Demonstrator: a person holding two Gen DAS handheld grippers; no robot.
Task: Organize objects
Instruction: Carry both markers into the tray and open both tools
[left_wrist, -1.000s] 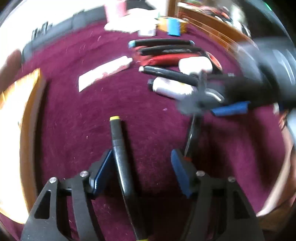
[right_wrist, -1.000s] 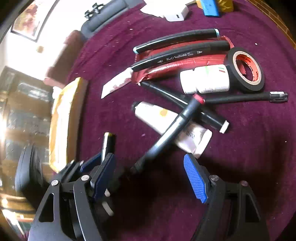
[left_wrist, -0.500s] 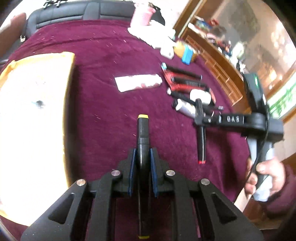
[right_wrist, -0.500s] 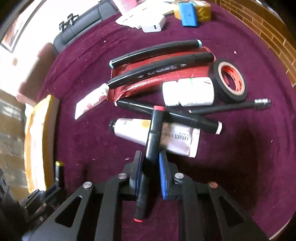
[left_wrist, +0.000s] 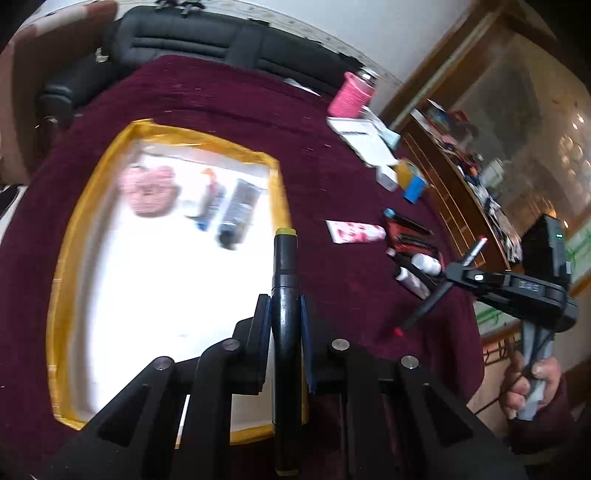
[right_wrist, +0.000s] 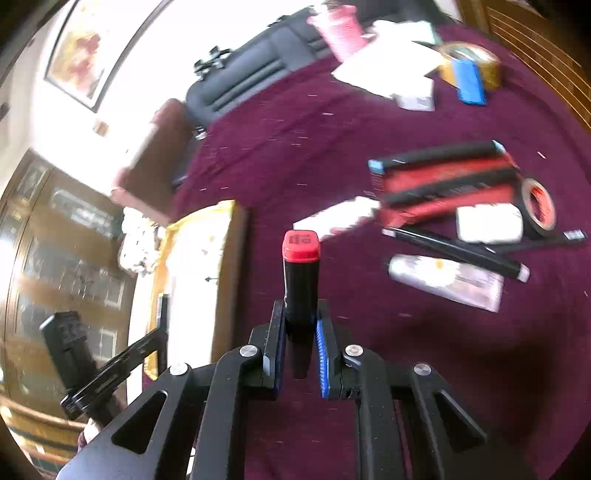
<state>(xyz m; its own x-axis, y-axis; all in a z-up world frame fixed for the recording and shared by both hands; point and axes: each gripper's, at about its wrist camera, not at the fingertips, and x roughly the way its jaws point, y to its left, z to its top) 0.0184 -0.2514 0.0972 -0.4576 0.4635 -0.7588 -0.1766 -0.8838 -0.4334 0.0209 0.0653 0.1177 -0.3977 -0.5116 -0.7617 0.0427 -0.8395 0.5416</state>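
Black markers clamped between both jaws: yellow-capped marker (left_wrist: 285, 332) left, red-capped marker (right_wrist: 301, 275) right.

Open maroon counter (left_wrist: 221, 96) runs between the yellow-rimmed tray (left_wrist: 282, 192) and the clutter of markers (right_wrist: 443, 177), tape roll (right_wrist: 539, 206) and tubes (right_wrist: 443, 277) along my right edge. Boxes (left_wrist: 365, 142) and a pink cup (left_wrist: 351, 96) crowd the far right corner. Tray's near half lies bare.

Tray (left_wrist: 66, 258) contents blurred, perhaps tubes
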